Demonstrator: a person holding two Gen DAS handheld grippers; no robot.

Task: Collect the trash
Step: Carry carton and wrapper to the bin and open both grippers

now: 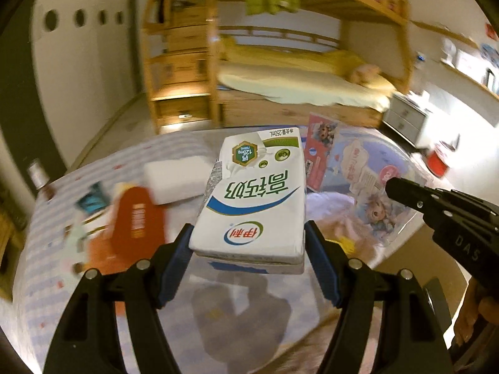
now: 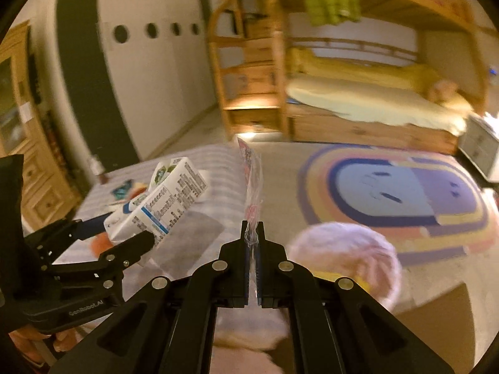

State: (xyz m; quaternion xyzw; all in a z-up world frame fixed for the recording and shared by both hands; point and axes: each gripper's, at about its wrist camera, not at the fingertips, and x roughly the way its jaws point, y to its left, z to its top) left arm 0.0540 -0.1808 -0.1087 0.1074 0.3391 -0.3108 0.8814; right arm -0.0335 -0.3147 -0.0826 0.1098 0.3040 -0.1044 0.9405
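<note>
My left gripper (image 1: 248,227) is shut on a white milk carton (image 1: 252,193) with green lettering; its blue pads press the carton's two sides above a striped tablecloth (image 1: 103,162). The right wrist view shows the same carton (image 2: 165,196) in the left gripper (image 2: 128,230) at the left. My right gripper (image 2: 253,227) is shut on a thin clear plastic wrapper (image 2: 251,184), seen edge-on and standing up from the fingertips. In the left wrist view the wrapper (image 1: 365,187) shows cartoon prints and hangs from the right gripper (image 1: 389,187) at the right.
On the cloth lie a white block (image 1: 174,180), a red packet (image 1: 137,221) and a small blue packet (image 1: 90,201), with a bottle (image 1: 37,174) at the far left edge. A pink fluffy thing (image 2: 343,255) sits below right. Beyond are a smiley rug (image 2: 399,193) and a wooden bunk bed (image 2: 358,99).
</note>
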